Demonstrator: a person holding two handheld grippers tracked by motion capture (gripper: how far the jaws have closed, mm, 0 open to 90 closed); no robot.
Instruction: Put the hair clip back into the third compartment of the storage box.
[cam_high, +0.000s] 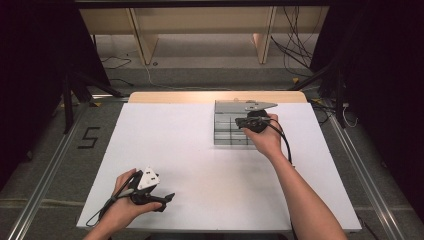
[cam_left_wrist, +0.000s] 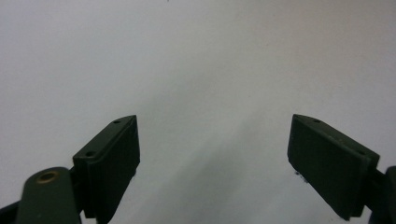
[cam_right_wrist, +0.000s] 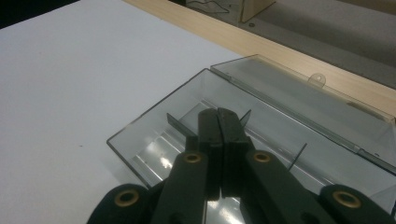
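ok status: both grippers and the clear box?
Left gripper open, low over bare white table, near edge. Right gripper shut over the clear compartment box, jaws together. Box lid open. Nothing in the way.

**Where Things Sit on the Table**

A clear plastic box with small compartments sits on the flat white table, toward the back and a bit right. Its open lid lies behind it. The right gripper is over the box. The left gripper is near the front left, well apart from the box.
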